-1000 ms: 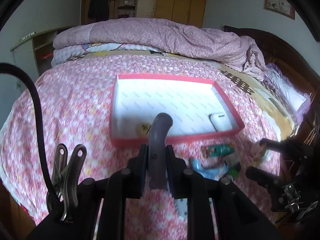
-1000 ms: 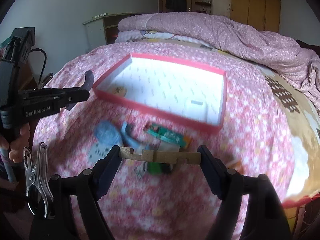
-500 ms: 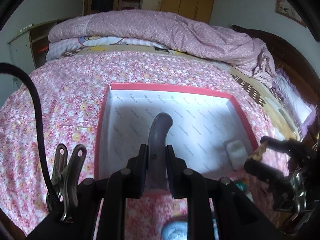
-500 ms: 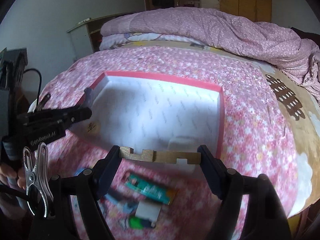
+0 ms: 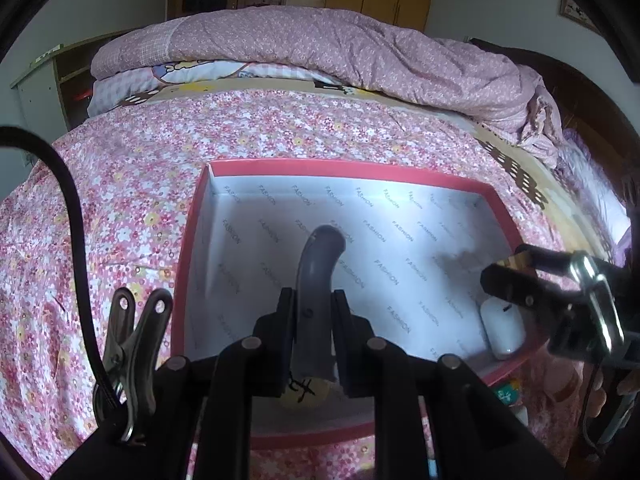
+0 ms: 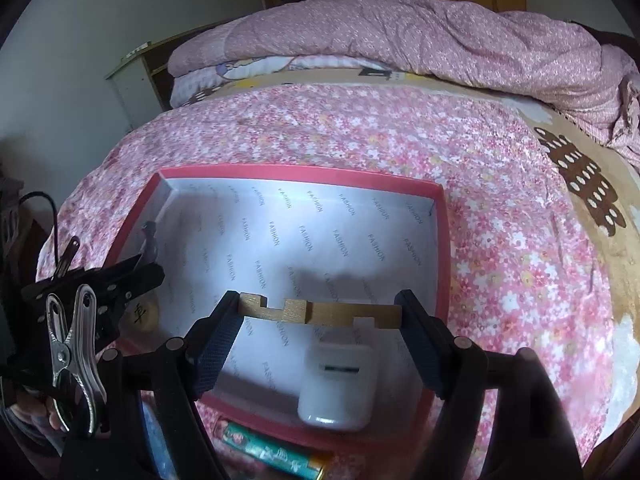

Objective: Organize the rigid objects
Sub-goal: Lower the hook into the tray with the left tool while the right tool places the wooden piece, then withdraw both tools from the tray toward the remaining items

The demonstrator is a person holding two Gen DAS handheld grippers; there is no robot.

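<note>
Grippers both hang above the red-rimmed box (image 5: 192,248) on the flowered bedspread (image 5: 120,184). Left gripper (image 5: 312,320): pads clamped tight on a curved grey piece (image 5: 320,268), which rises from between the fingers and bends toward their right at its tip. Just below the fingers, on the white box floor, lies a round pale disc with a black character (image 5: 304,390) (partly hidden by the pads). Right gripper (image 6: 320,316): fingers spread fairly wide and pressed on the two ends of a notched wooden bar (image 6: 320,314), held crosswise between the pads. Directly beneath that bar, nearer the camera, a white earbud case (image 6: 338,388) sits on the box floor against the near wall. Past the near wall, outside the box and under the right fingers, a green foil packet (image 6: 268,454) lies on the bedspread. In the right wrist view the left gripper shows off to the left of the fingers, over the box's left wall, the grey piece sticking up from it. Beyond both sets of fingertips, a folded pink quilt (image 5: 320,48) lies across the far bed.
</note>
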